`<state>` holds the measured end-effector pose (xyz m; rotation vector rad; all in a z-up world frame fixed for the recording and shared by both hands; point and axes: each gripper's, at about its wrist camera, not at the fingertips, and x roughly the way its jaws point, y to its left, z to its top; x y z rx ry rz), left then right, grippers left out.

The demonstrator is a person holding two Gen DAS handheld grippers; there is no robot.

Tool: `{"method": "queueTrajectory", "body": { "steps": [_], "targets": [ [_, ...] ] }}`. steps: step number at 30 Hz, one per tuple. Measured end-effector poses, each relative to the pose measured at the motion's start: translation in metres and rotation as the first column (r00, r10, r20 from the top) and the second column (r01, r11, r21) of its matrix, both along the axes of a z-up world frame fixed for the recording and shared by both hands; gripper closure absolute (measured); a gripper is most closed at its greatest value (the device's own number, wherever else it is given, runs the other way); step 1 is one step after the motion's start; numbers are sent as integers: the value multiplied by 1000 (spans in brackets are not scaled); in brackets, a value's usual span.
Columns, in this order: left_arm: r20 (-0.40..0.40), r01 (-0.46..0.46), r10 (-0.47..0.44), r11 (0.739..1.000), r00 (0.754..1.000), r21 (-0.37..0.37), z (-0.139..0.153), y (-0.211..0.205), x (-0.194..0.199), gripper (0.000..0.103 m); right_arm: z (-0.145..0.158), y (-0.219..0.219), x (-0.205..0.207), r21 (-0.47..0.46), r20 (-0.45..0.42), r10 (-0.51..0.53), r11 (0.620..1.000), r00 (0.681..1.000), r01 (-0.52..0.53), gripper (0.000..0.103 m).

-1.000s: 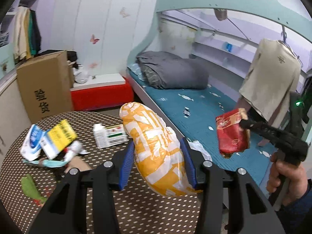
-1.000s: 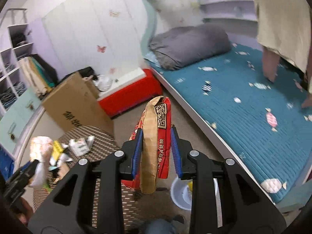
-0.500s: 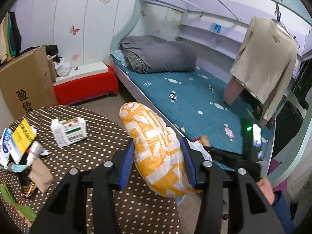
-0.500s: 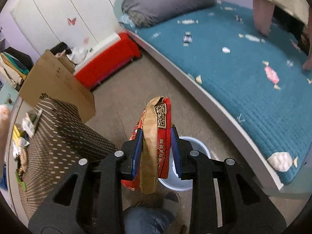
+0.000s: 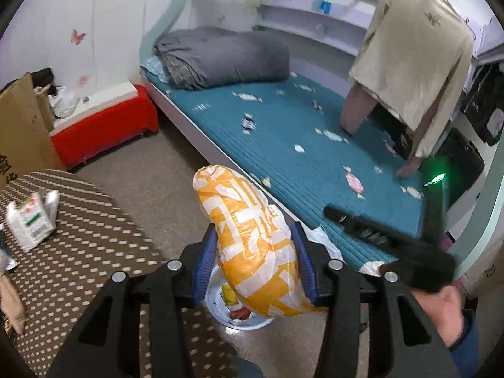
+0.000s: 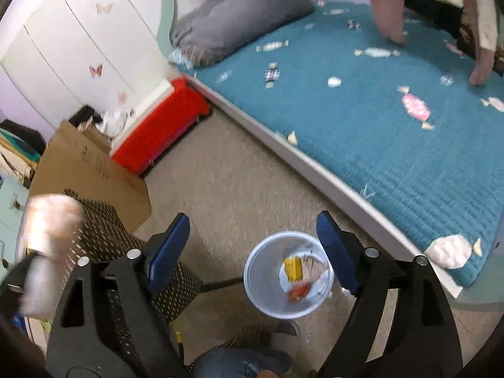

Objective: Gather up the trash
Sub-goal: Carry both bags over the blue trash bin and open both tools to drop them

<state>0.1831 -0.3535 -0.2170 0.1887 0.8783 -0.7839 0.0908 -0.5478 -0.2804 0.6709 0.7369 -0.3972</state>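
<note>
Left hand-held gripper (image 5: 254,263): I keep it clamped on the orange-and-white bag (image 5: 252,242), unchanged from a second ago; it now hangs above the white bin (image 5: 220,307) on the floor.
Right hand-held gripper (image 6: 252,253): jaws have just been opening and stand wide, with nothing between them.
Red wrapper (image 6: 298,290): held a moment ago, now lying inside the bin.
Task meaning: I judge one item delivered; the bag goes next.
Surface (image 5: 94,252): a carton (image 5: 30,220) remains to collect.
</note>
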Motion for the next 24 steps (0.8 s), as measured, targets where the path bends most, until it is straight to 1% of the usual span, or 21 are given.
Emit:
{"method": "queueTrajectory", "body": {
  "steps": [4, 6, 7, 8, 11, 16, 20, 24],
  "targets": [
    [-49, 23, -21, 999, 999, 39, -19, -24, 9, 52, 23, -5, -8, -26, 59, -9, 1000, 998, 11, 17],
    [-82, 41, -35, 997, 996, 71, -30, -35, 16, 40, 31, -5, -10, -32, 76, -11, 999, 997, 14, 16],
    [-90, 47, -40, 996, 995, 74, -33, -39, 18, 26, 34, -5, -11, -35, 84, -12, 999, 996, 15, 15],
    [-87, 47, -40, 996, 995, 77, -35, -42, 21, 17, 37, -5, -12, -39, 89, -12, 999, 996, 16, 14],
    [-75, 28, -21, 996, 997, 86, -36, -42, 23, 16, 40, -5, -14, -48, 91, -14, 999, 996, 18, 12],
    [-60, -13, 16, 998, 998, 59, -26, -28, 22, 14, 39, -2, -16, -53, 81, -21, 998, 997, 25, 6],
    [-23, -34, 36, 998, 999, 59, -15, -16, 16, 14, 40, 5, -16, -71, 58, -31, 997, 998, 36, 6],
    [9, -46, 45, 998, 999, 42, -1, -5, 9, 13, 48, 16, -17, -101, 48, -34, 994, 998, 39, 6]
  ]
}}
